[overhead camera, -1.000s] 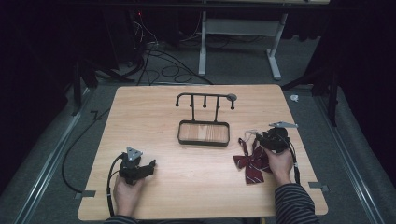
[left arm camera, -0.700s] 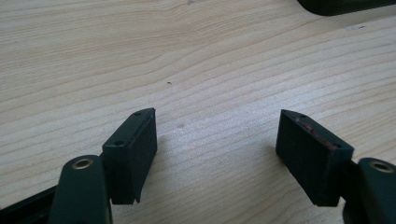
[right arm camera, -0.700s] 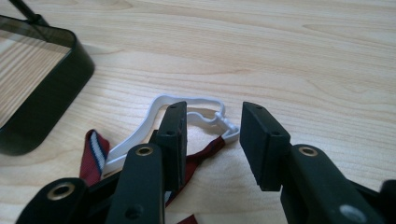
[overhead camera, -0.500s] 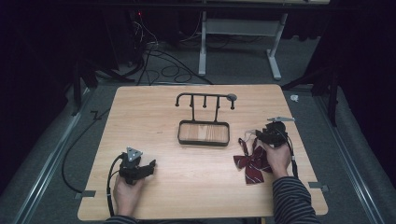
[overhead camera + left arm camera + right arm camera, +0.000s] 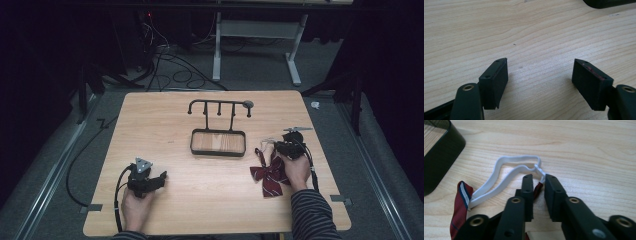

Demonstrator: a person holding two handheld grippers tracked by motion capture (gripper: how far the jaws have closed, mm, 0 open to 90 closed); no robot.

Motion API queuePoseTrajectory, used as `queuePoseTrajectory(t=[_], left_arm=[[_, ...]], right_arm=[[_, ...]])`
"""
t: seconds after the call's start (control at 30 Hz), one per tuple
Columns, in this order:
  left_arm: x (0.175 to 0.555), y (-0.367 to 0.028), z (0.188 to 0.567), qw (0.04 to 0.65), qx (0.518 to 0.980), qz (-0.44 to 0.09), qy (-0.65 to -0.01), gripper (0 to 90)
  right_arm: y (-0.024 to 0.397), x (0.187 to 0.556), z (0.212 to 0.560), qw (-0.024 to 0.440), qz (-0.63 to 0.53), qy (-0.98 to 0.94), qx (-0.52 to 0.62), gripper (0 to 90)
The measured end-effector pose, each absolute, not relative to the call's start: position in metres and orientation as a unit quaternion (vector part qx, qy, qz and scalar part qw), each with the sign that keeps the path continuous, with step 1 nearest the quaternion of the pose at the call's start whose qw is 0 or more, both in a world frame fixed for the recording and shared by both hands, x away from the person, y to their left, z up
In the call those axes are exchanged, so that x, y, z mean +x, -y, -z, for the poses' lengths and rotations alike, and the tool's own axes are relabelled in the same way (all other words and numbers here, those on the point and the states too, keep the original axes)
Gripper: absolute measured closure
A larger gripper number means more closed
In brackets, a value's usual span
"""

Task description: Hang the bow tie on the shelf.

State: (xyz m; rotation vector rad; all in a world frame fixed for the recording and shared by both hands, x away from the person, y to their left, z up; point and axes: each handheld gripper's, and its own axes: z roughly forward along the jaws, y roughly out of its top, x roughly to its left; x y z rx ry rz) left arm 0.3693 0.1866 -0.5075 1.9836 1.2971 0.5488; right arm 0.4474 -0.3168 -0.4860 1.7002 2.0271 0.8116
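Right gripper point(image 5: 539, 183) jaws just closing on dark-red striped fabric bow tie point(image 5: 270, 175) near table's right edge, apparently pinching strap end; white elastic strap point(image 5: 506, 170) loops ahead; left gripper point(image 5: 540, 75) apart, idle.

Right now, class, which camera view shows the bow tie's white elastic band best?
The right gripper view: the white elastic band lies looped on the table, just ahead of the right gripper, whose jaws have just been closing around the strap's end. The high view shows it tiny; the left gripper view looks at bare wood.
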Motion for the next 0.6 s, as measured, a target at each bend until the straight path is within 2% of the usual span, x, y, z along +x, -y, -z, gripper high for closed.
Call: queuePoseTrajectory(t=[0.17,0.4,0.6], left_arm=[[0.369,-0.187,0.508,0.347,0.764,-0.212,-0.5,29.4],[0.369,-0.186,0.508,0.347,0.764,-0.213,-0.5,29.3],[0.369,-0.186,0.508,0.347,0.764,-0.213,-0.5,29.3]], right_arm=[[0.314,0.447,0.488,0.183,-0.287,-0.723,0.601,87.6],[0.314,0.441,0.483,0.186,-0.305,-0.725,0.589,88.4],[0.31,0.428,0.464,0.205,-0.337,-0.73,0.559,88.5]])
